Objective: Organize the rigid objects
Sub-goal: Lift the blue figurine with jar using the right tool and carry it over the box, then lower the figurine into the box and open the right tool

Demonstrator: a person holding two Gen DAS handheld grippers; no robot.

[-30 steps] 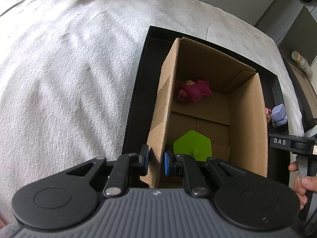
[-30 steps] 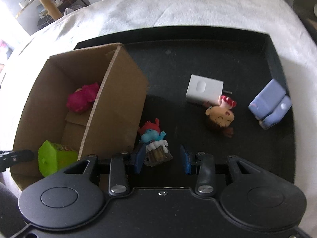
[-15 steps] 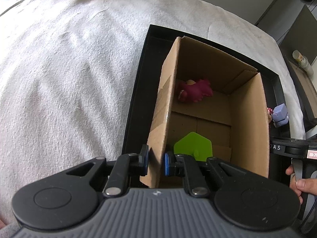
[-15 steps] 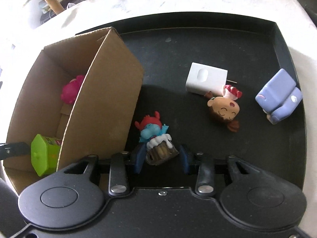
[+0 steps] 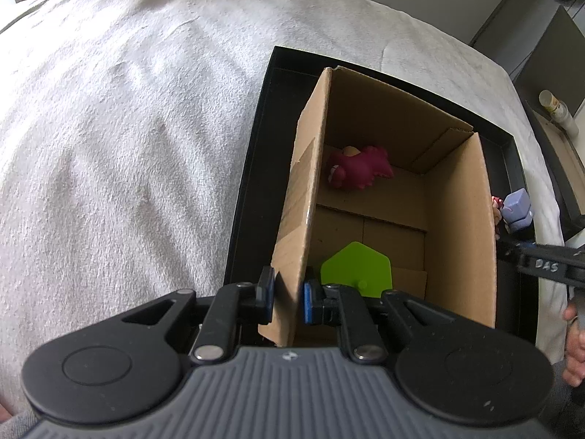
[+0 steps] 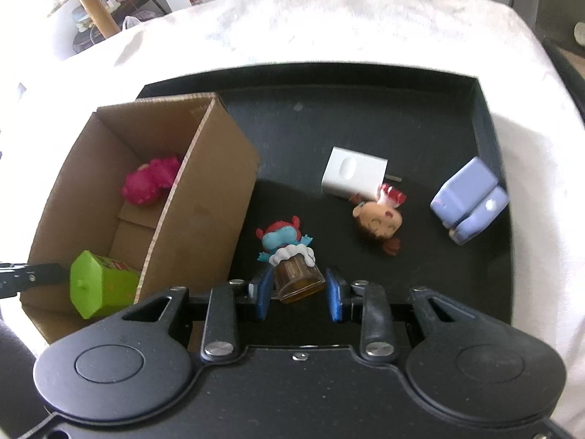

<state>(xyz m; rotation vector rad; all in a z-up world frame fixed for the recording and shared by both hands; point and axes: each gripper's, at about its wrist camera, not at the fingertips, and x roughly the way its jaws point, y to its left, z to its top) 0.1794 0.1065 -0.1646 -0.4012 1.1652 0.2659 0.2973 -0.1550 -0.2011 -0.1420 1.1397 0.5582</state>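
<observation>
A cardboard box stands in a black tray. My left gripper is shut on the box's left wall near its front corner. Inside the box lie a pink plush figure and a green hexagonal toy. My right gripper is shut on the brown base of a blue figurine with a red cap, just right of the box.
On the tray's floor lie a white block, a doll-head figurine and a lilac block toy. The tray rests on a white fuzzy blanket. Furniture stands beyond the blanket.
My right gripper's fingers have closed onto the blue figurine's brown base, and the right wrist view has pulled back from the tray. My left gripper still holds the box wall.
</observation>
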